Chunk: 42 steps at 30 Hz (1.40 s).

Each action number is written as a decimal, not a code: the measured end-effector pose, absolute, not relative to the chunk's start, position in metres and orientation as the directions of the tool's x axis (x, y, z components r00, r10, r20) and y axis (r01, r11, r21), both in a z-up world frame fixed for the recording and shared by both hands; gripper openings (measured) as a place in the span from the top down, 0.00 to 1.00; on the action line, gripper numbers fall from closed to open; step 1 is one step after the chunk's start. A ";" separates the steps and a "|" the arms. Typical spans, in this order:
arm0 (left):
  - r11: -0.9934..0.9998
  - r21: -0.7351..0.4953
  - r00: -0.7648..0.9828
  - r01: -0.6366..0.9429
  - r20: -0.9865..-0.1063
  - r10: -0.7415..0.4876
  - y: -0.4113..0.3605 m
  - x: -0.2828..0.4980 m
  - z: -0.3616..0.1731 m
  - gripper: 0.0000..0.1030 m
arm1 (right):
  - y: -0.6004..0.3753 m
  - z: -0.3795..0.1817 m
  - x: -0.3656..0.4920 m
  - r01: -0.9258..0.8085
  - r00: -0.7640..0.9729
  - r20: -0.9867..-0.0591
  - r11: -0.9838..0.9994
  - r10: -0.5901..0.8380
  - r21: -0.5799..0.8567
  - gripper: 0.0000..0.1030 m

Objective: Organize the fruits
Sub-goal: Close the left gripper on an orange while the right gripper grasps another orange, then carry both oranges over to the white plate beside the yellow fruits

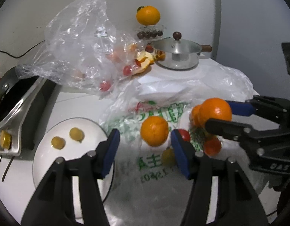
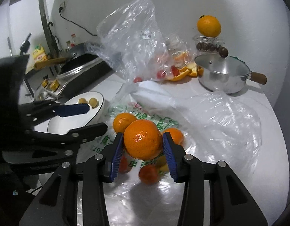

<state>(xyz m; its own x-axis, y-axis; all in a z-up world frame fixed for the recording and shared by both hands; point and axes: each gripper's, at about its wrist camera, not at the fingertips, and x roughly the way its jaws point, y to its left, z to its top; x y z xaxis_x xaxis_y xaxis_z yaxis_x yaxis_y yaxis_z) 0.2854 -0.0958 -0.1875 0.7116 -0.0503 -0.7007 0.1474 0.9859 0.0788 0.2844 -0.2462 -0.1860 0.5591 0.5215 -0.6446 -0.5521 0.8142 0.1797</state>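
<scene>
Orange [image 2: 143,140] in R hand-held gripper [image 2: 143,156]

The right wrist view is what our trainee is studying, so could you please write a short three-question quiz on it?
1. True or false: the right gripper holds an orange.
2. How many yellow fruits lie on the white plate?
3. Which item has a wooden handle: A) pot B) plate C) clear bag?

Key: 1 true; 2 two; 3 A.
</scene>
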 end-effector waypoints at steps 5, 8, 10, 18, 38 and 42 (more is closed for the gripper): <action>0.982 0.082 0.704 0.171 -0.707 -0.064 -0.102 0.302 -0.195 0.44 | -0.254 -0.188 0.293 -0.547 0.557 -0.642 0.814 0.526 0.193 0.57; 0.979 0.088 0.698 0.182 -0.713 -0.065 -0.104 0.310 -0.200 0.45 | -0.255 -0.191 0.296 -0.546 0.555 -0.643 0.814 0.528 0.196 0.57; 0.978 0.086 0.694 0.188 -0.716 -0.070 -0.104 0.313 -0.202 0.45 | -0.256 -0.192 0.297 -0.546 0.554 -0.643 0.814 0.528 0.198 0.57; 0.978 0.073 0.667 0.193 -0.741 -0.076 -0.106 0.325 -0.214 0.50 | -0.260 -0.192 0.303 -0.542 0.556 -0.642 0.816 0.527 0.200 0.57; 0.972 0.048 0.719 0.231 -0.682 -0.137 -0.099 0.296 -0.186 0.60 | -0.252 -0.178 0.291 -0.543 0.580 -0.637 0.824 0.509 0.164 0.57; 0.971 0.044 0.735 0.235 -0.661 -0.148 -0.093 0.281 -0.174 0.60 | -0.244 -0.170 0.283 -0.555 0.580 -0.629 0.817 0.517 0.159 0.57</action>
<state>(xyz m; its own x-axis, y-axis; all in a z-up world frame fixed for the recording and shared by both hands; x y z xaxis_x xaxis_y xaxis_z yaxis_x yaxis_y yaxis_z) 0.2809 -0.0934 -0.1744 0.7355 -0.1477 -0.6613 0.2346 0.9711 0.0440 0.2827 -0.2442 -0.1701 0.5805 0.5168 -0.6293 -0.5548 0.8166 0.1589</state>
